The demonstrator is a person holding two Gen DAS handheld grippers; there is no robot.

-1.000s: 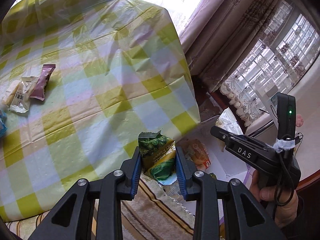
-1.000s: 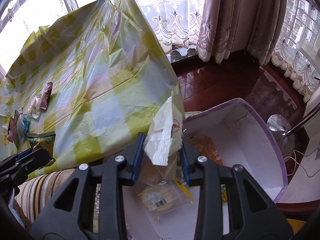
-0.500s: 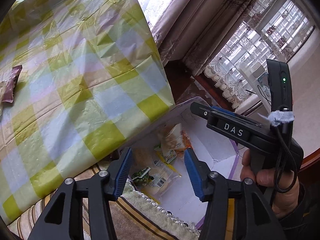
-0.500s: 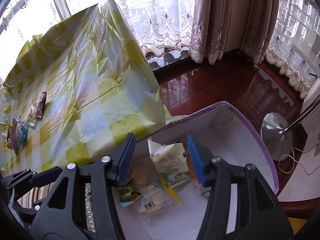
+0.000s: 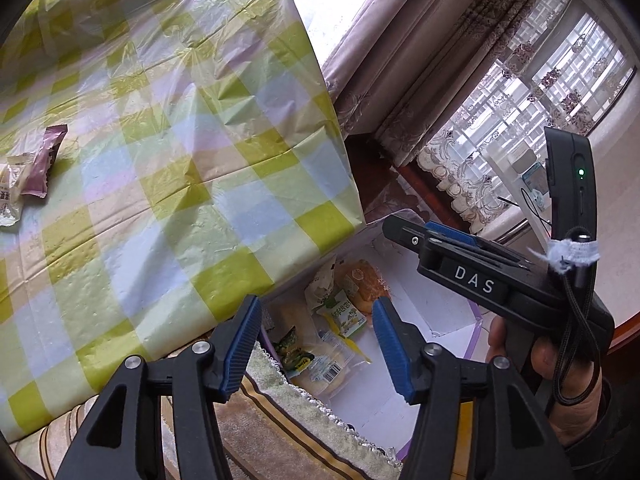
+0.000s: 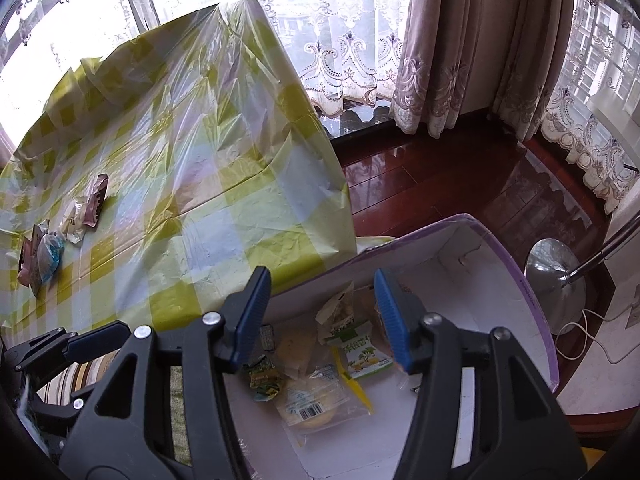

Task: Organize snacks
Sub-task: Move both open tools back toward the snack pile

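Both the left gripper (image 5: 316,344) and right gripper (image 6: 320,316), ribbed blue pads apart after just opening, hang empty over a white box (image 6: 500,280) (purple-rimmed) holding crinkly snack packets (image 6: 312,400); farther off, more wrappers (image 5: 44,162) lie on the checked plastic tablecloth (image 5: 180,160).

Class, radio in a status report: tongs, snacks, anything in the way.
Left tongs and right tongs open, just released, empty, over the box. Snack packets inside it; more on the table. Nothing in the way.
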